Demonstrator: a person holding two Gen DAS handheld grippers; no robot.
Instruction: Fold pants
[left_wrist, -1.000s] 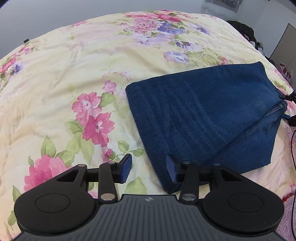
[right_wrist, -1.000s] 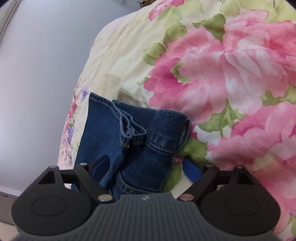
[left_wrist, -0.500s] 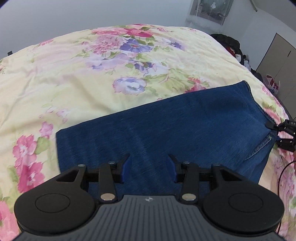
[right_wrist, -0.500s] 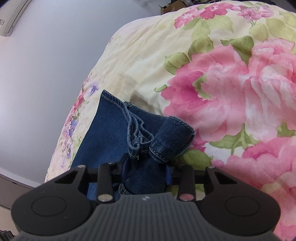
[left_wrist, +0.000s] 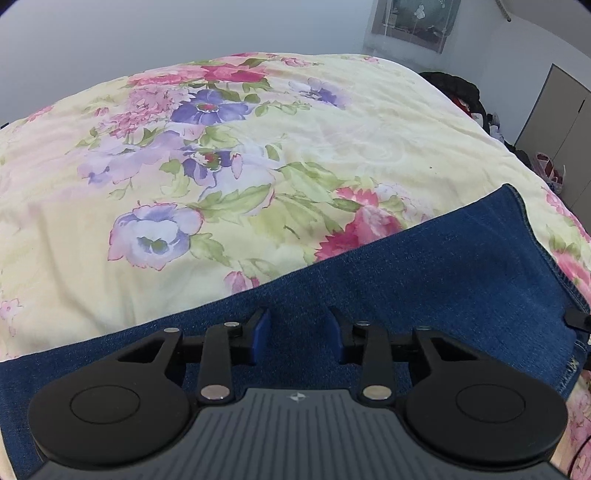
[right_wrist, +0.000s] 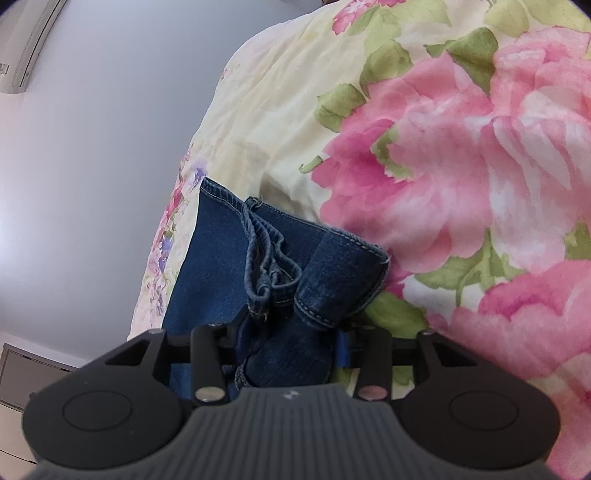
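Blue denim pants (left_wrist: 424, 280) lying folded on floral bedspread (left_wrist: 258, 184). Right gripper (right_wrist: 291, 339) pinching bunched waistband end, jaws easing apart. Left gripper (left_wrist: 297, 332) hovering over flat denim, jaws closing, nothing pinched.

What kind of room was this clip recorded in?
Most likely a bedroom. Blue denim pants lie on a bed under a floral quilt. A pile of dark clothes and closet-like doors stand at the far side, with a wall air conditioner.
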